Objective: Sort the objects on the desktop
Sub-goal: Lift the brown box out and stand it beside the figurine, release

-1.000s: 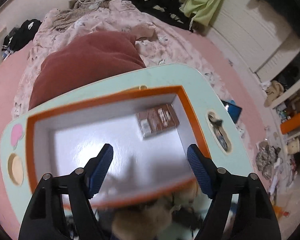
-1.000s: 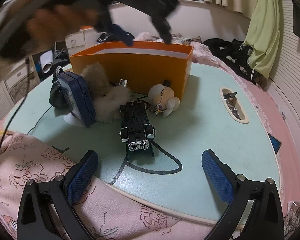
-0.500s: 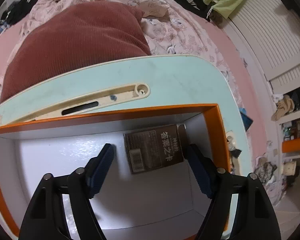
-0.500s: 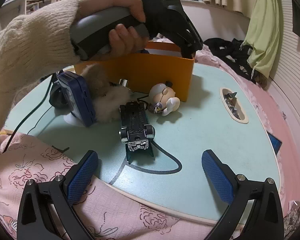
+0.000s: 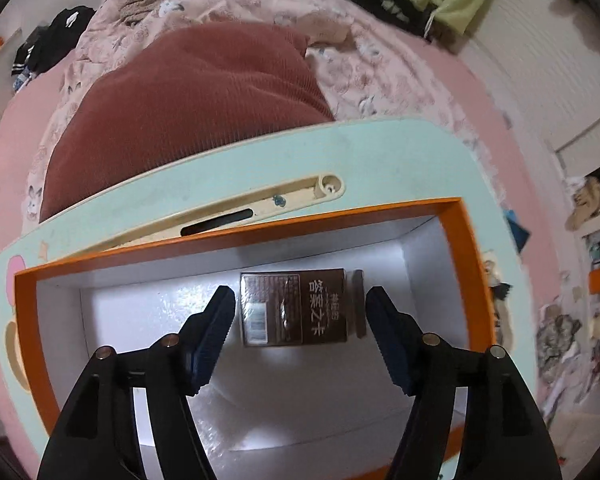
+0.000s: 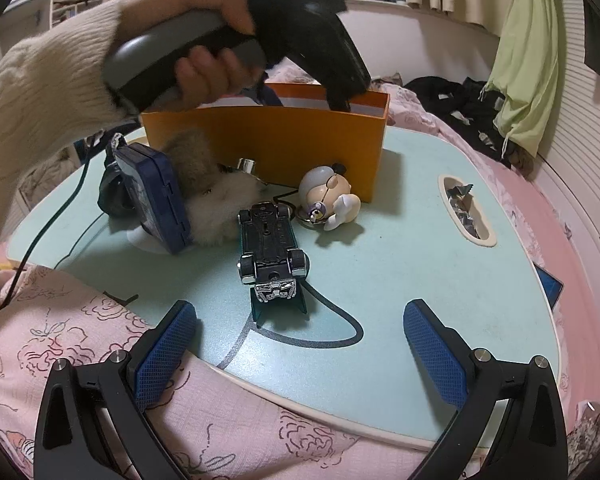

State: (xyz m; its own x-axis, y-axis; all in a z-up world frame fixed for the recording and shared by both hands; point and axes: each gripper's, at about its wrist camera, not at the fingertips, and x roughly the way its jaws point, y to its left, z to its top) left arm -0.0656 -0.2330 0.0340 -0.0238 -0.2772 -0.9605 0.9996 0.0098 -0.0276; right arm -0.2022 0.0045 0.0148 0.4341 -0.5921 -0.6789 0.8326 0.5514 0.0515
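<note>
Left gripper (image 5: 300, 320) is pointing steeply down into the orange box (image 5: 466, 264), which is sitting on the pale green lap table (image 5: 380, 152). A brown card box (image 5: 294, 308) with printed characters is lying flat on the white floor of the orange box, toward its right end. It is sitting between the two blue pads (image 5: 214, 328), clear of both, with a gap showing on each side. The jaws have just been closing but are not pressing on anything: released, nothing grasped.

In the right wrist view, a hand (image 6: 208, 68) in a cream knitted sleeve (image 6: 40, 96) is gripping the left gripper's handle, the tips dipping behind the orange box's near wall.

Right gripper (image 6: 296, 340) is hovering over the table's near edge, jaws standing wide and empty. Ahead of it, an upside-down toy car (image 6: 270, 244) is resting on a teal stand. Beyond are lying a small figurine keychain (image 6: 332, 200), just beside the orange box, a fluffy plush (image 6: 216, 204), and a dark blue case (image 6: 156, 196) leaning against the plush.
</note>
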